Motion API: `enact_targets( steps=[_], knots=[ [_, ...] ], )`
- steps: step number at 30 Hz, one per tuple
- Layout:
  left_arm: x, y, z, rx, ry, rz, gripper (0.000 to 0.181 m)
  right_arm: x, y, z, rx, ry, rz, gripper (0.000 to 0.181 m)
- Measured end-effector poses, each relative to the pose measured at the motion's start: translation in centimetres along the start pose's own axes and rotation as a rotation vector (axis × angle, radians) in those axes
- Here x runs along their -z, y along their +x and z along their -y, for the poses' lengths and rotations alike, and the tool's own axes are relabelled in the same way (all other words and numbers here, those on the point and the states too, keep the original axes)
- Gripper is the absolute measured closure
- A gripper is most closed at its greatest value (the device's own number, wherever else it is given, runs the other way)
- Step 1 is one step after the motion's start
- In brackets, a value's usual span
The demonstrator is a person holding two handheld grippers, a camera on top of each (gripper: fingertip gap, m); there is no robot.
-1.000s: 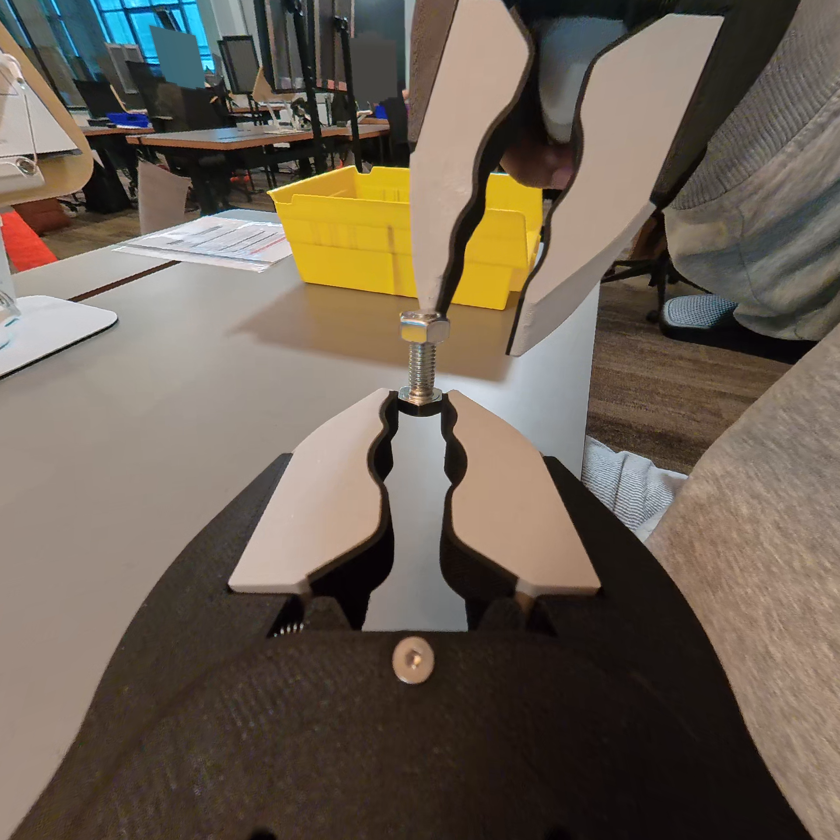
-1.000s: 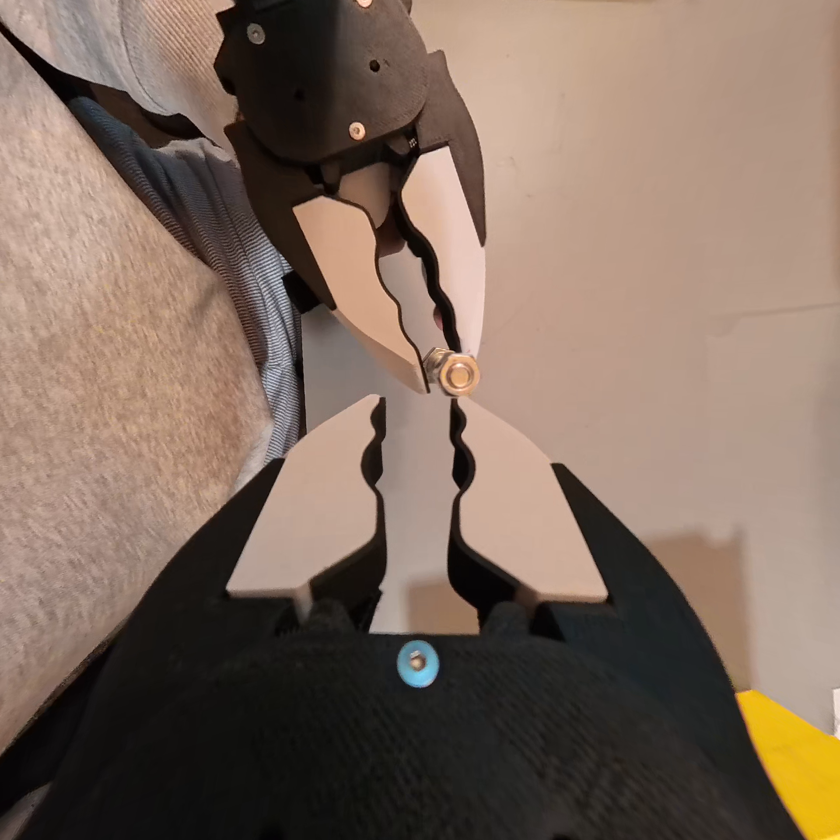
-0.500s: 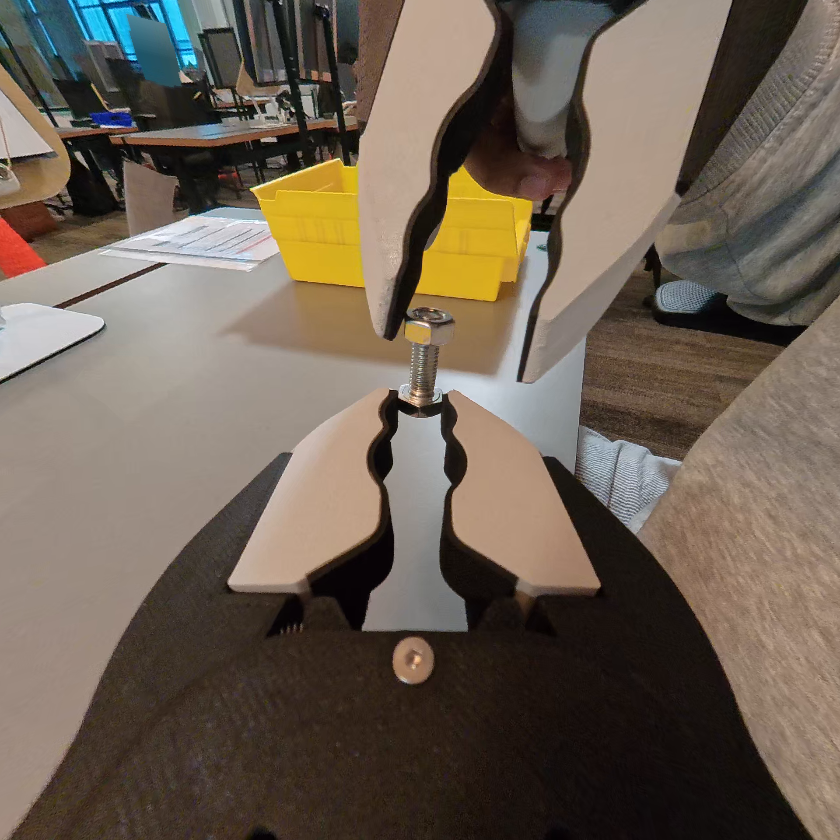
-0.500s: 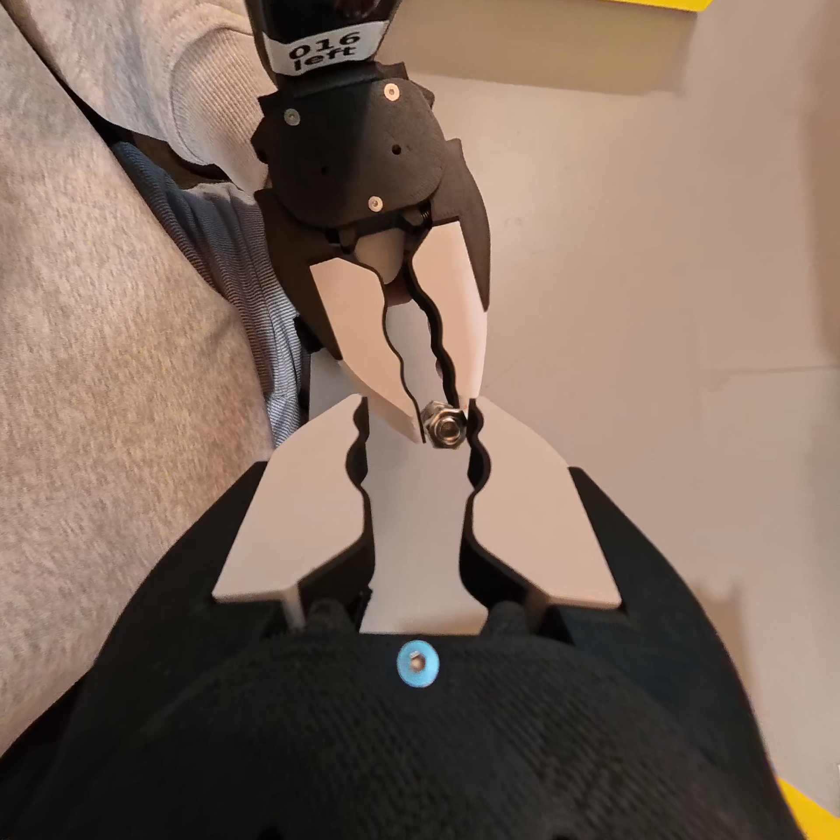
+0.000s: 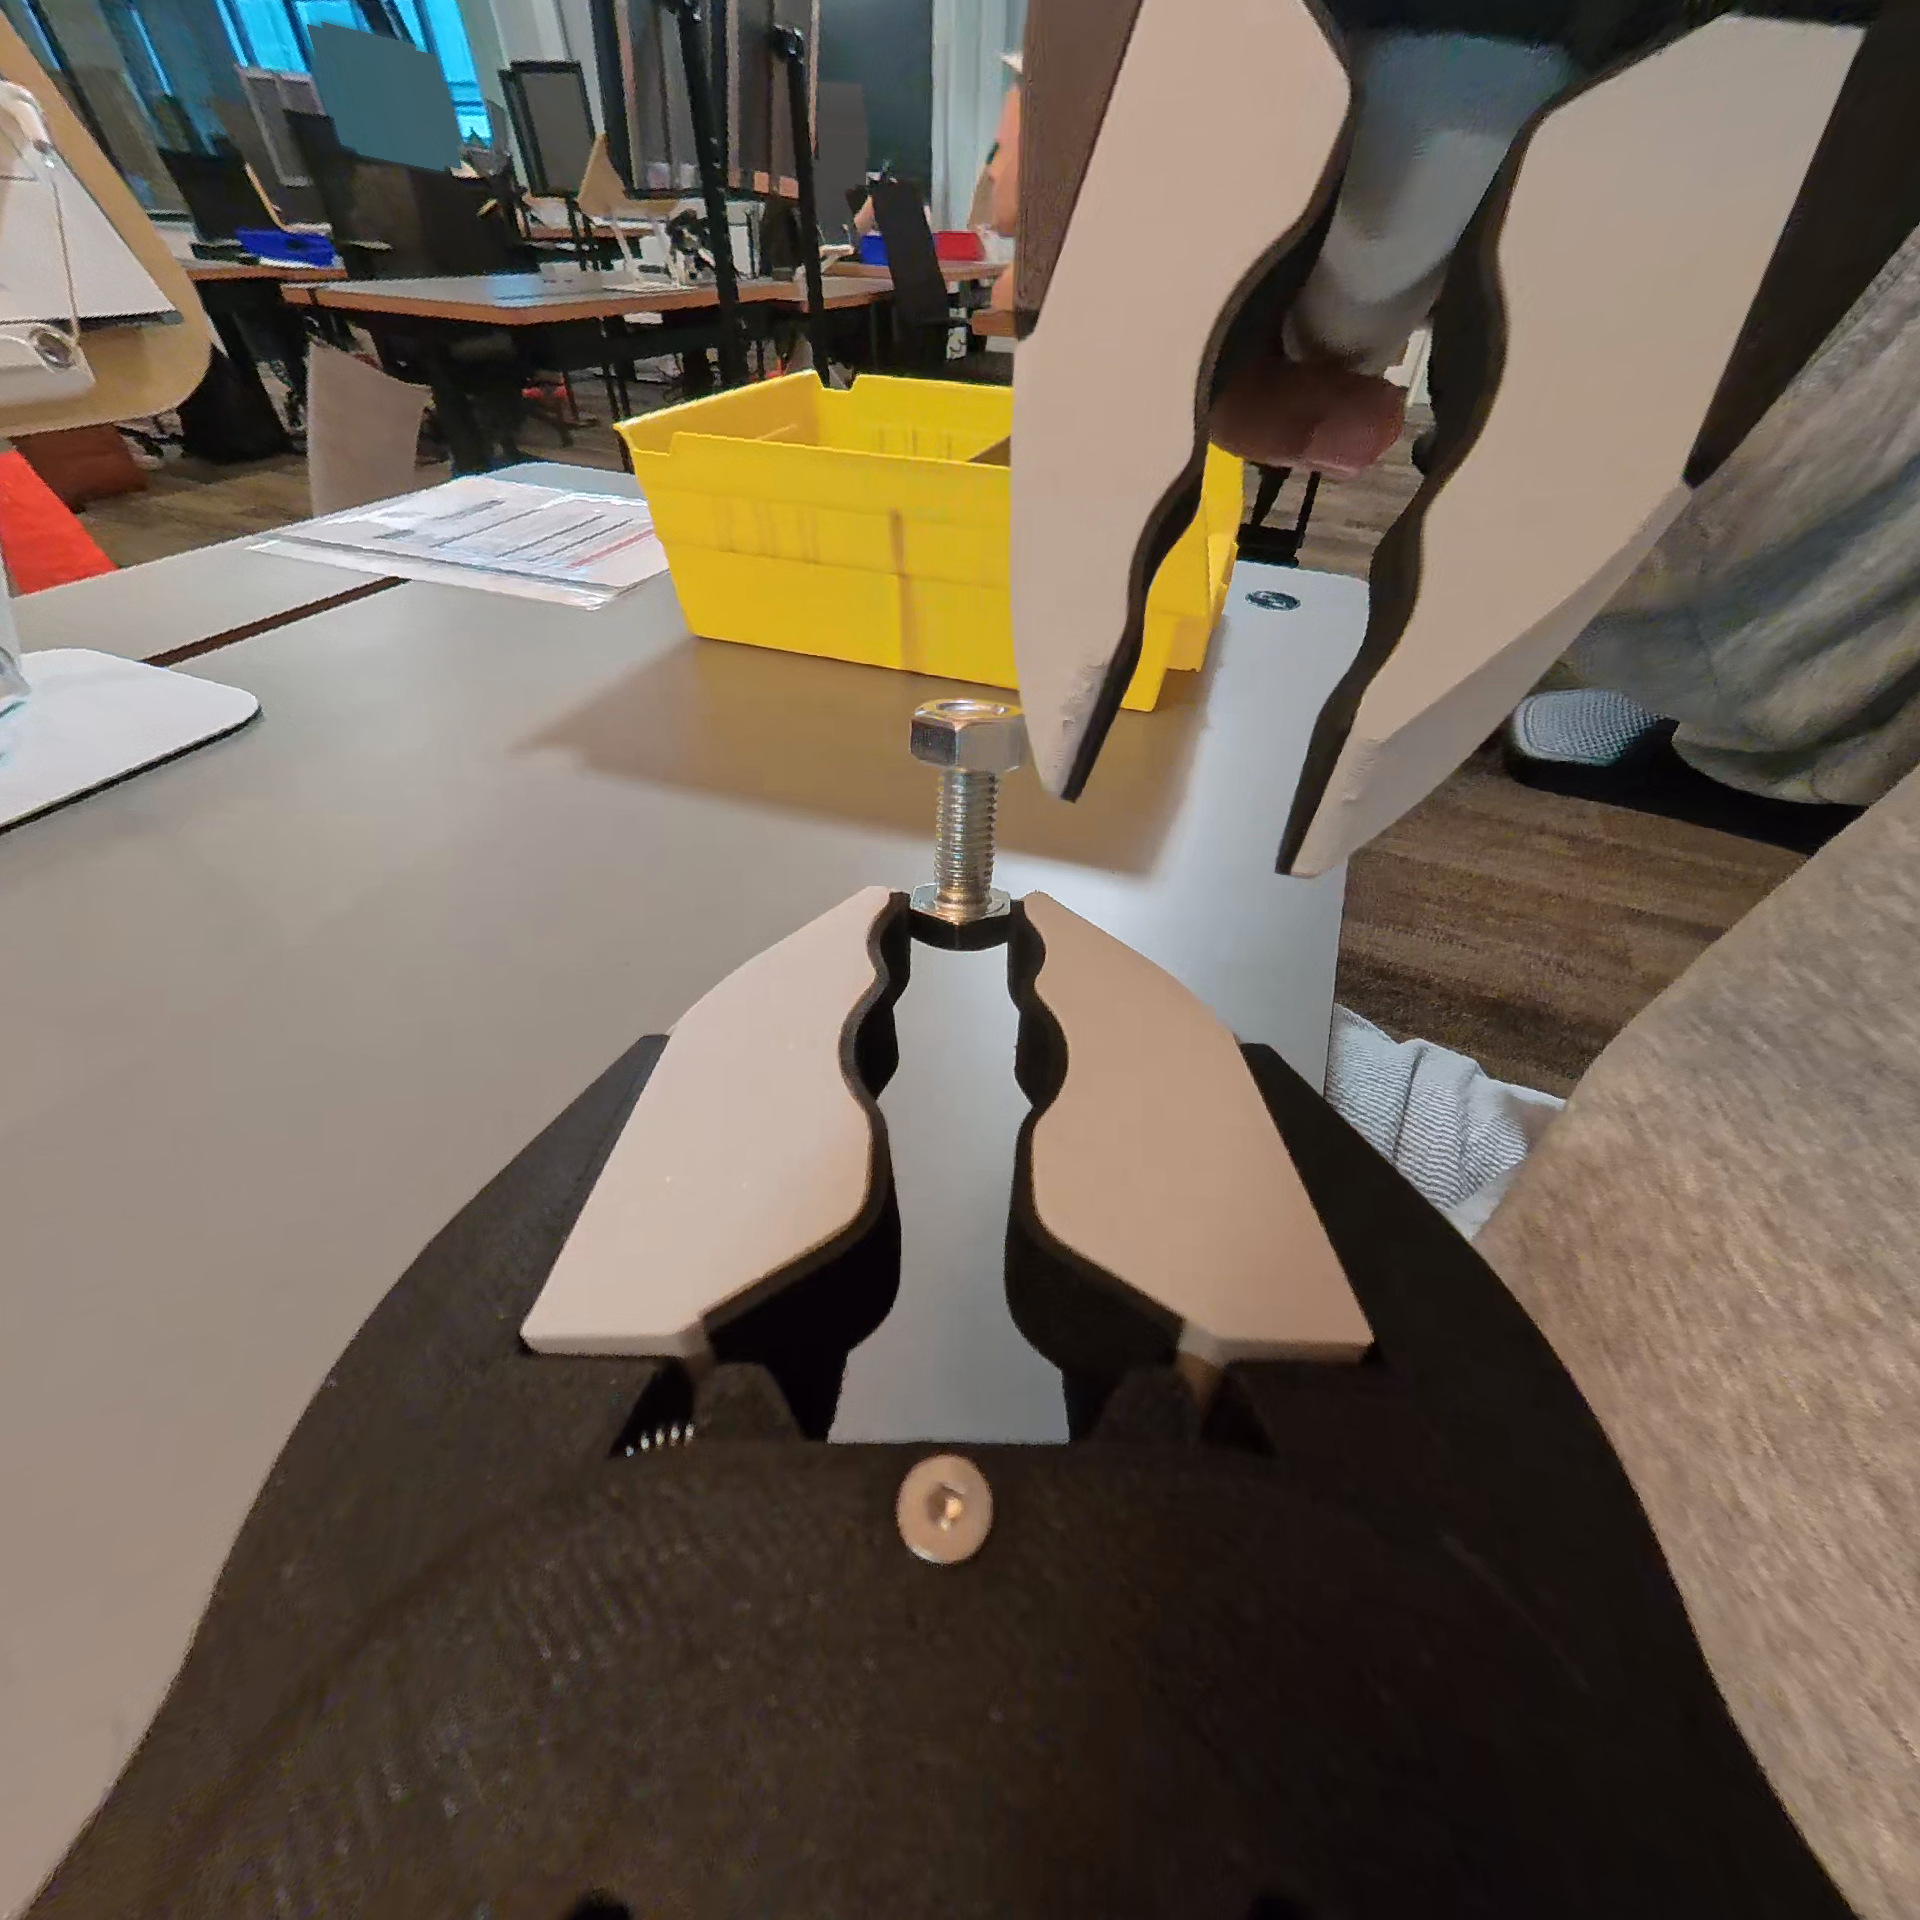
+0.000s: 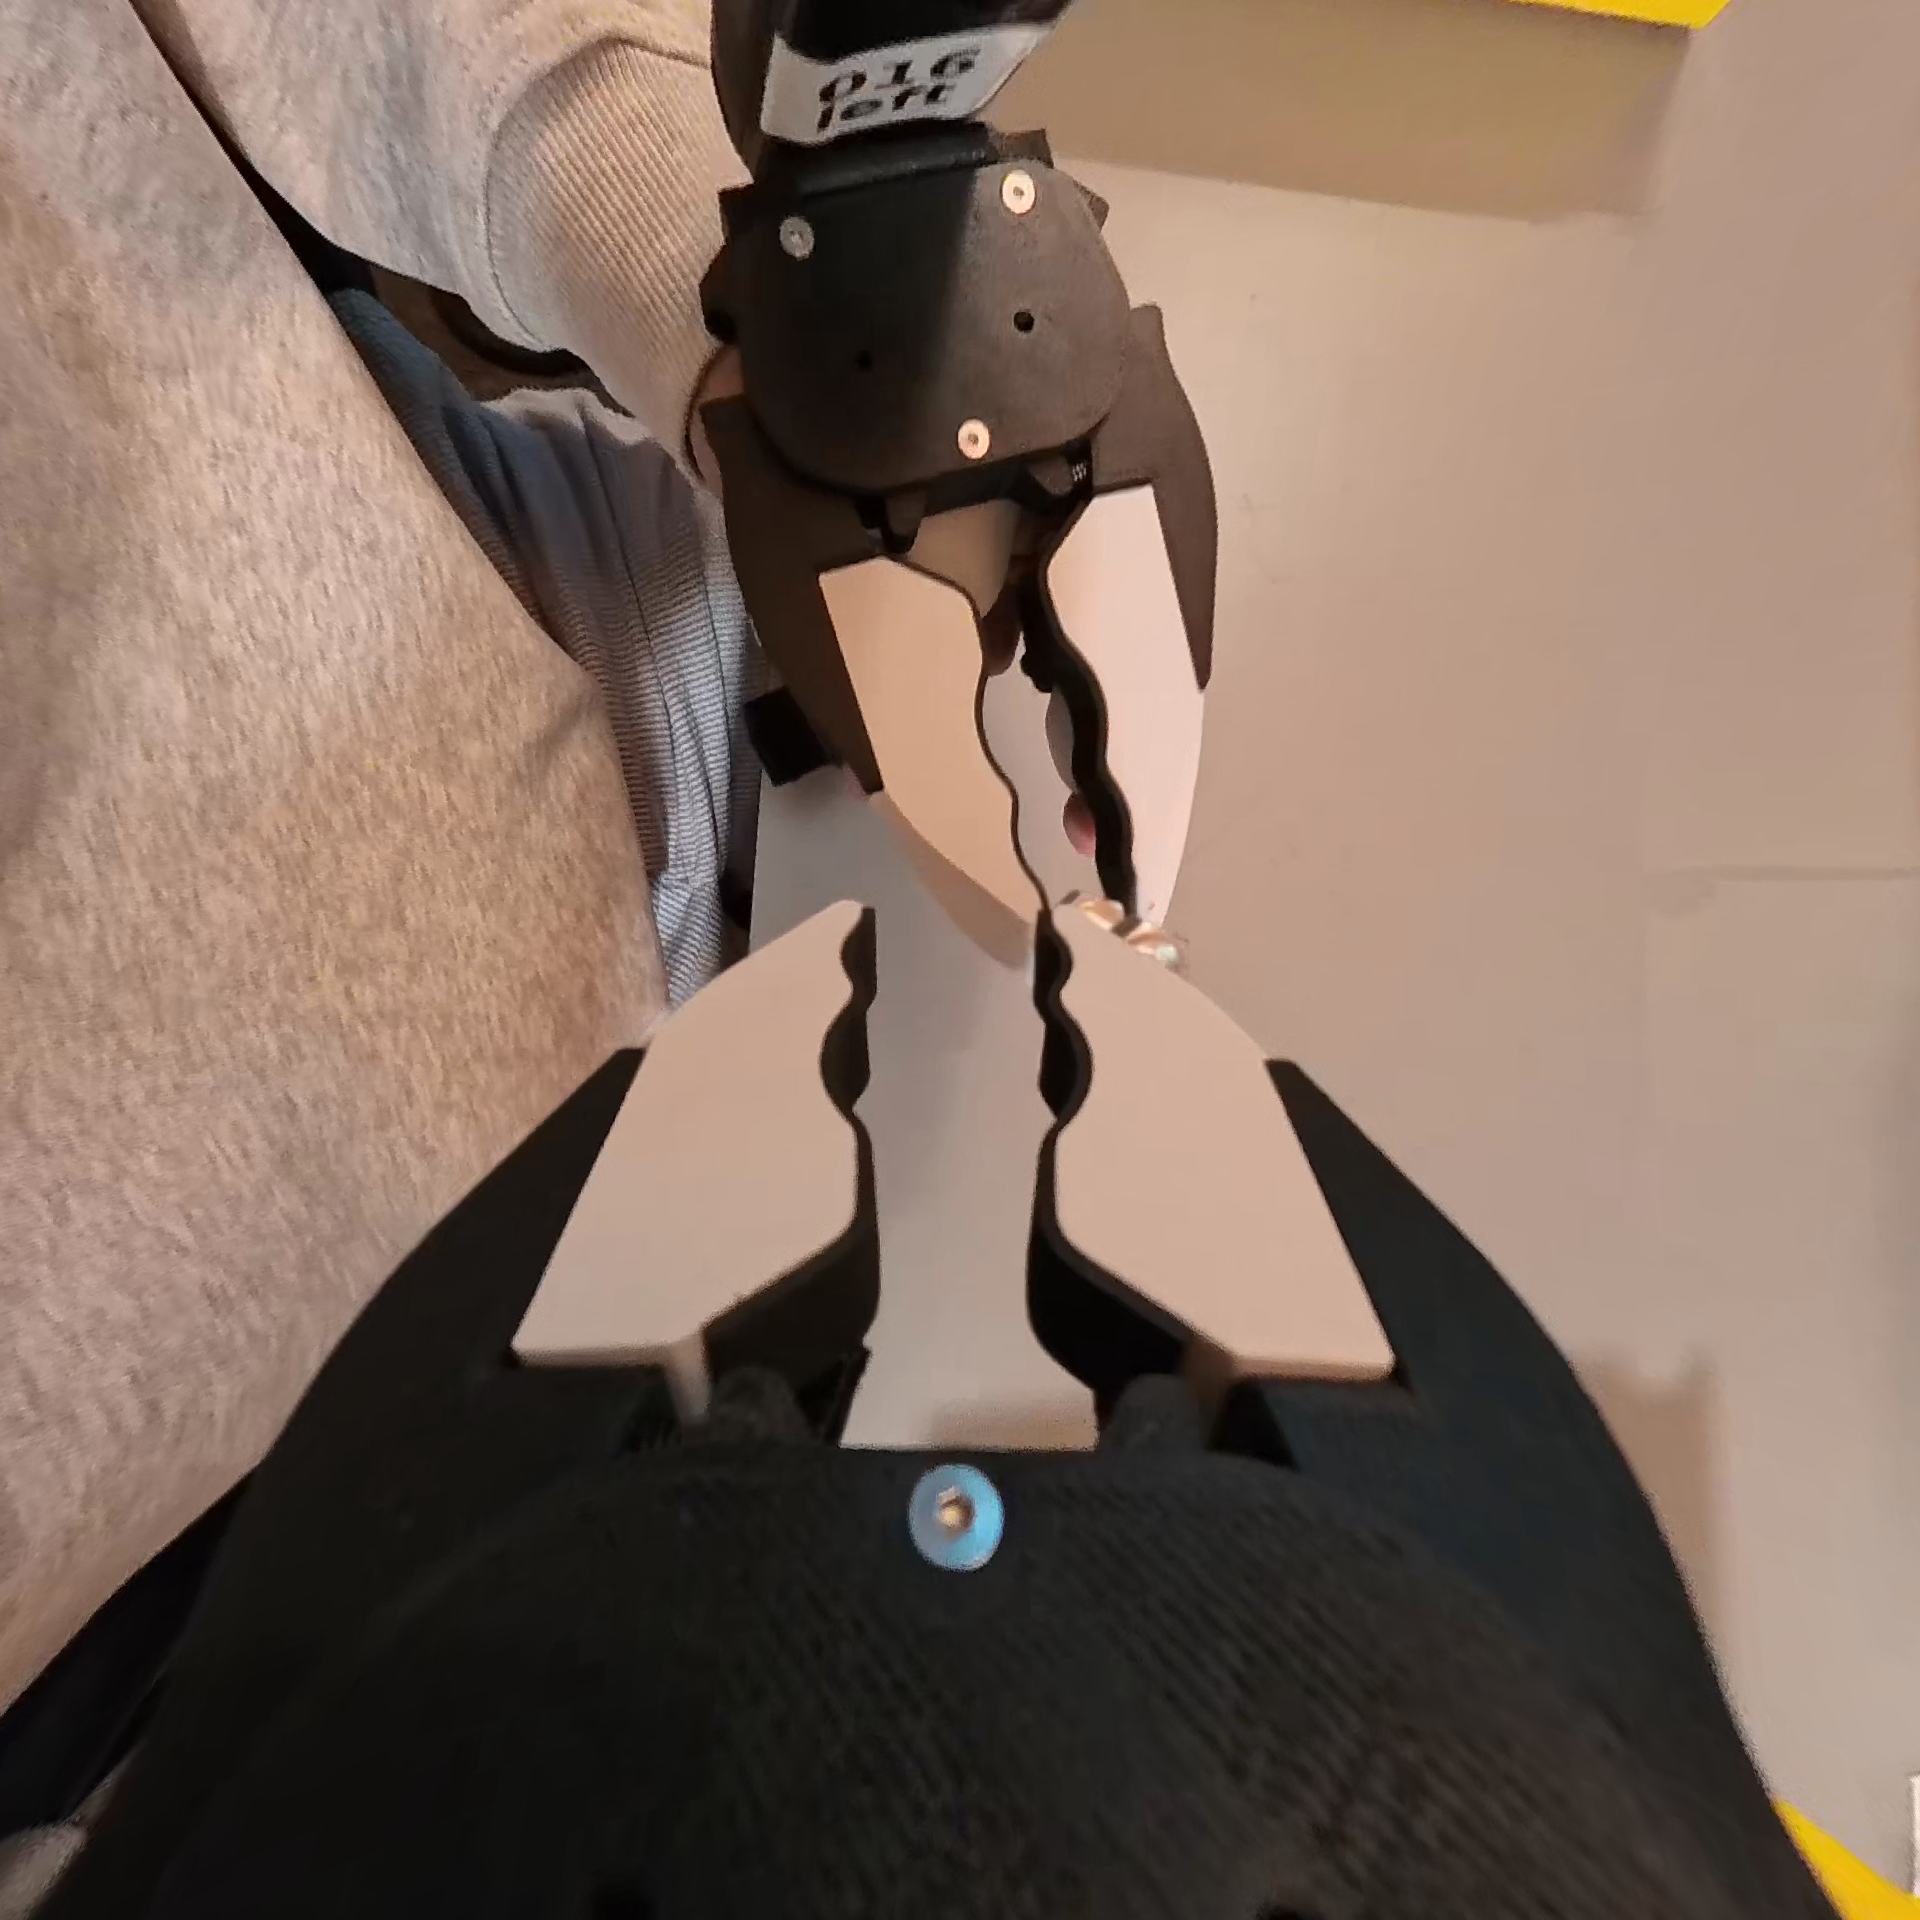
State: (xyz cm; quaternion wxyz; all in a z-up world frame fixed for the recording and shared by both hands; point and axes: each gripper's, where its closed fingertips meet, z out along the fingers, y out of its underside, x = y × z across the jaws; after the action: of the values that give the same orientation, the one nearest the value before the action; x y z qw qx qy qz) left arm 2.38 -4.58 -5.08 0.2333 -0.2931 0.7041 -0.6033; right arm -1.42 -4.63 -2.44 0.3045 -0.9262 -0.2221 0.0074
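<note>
My left gripper (image 5: 961, 914) is shut on the lower hex end of a silver bolt (image 5: 966, 821) and holds it upright above the grey table (image 5: 364, 935). A hex nut (image 5: 966, 727) sits at the top of the thread. My right gripper (image 5: 1184, 800) hangs from above, open and empty. Its nearer fingertip (image 5: 1060, 748) is just right of the nut, which is outside the jaws. In the right wrist view my right gripper (image 6: 956, 920) is open. The left gripper (image 6: 1091, 904) faces it, and the bolt (image 6: 1132, 930) peeks out from behind my right finger.
A yellow bin (image 5: 883, 540) stands at the far edge of the table, with printed sheets (image 5: 478, 530) to its left. A white pad (image 5: 104, 727) lies at the far left. The table edge and a grey sleeve (image 5: 1714, 1299) are on the right.
My right gripper has shifted sideways off the nut. Half a second ago the nut was between its fingers; now it lies outside them. The left gripper still holds the bolt.
</note>
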Motion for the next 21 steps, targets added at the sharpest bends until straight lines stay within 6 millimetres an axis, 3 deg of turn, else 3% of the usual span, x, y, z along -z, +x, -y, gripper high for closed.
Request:
enact_targets(
  steps=[11,21],
  knots=[
    [0.1,-0.2,0.2,0.012,0.018,-0.001,0.162,0.3,1.4,-1.5,-0.047,-0.049,-0.043,0.153],
    [0.0,0.2,0.2,-0.01,0.01,-0.013,0.162,0.2,2.0,-1.3,-0.059,-0.026,-0.063,0.149]
  ],
)
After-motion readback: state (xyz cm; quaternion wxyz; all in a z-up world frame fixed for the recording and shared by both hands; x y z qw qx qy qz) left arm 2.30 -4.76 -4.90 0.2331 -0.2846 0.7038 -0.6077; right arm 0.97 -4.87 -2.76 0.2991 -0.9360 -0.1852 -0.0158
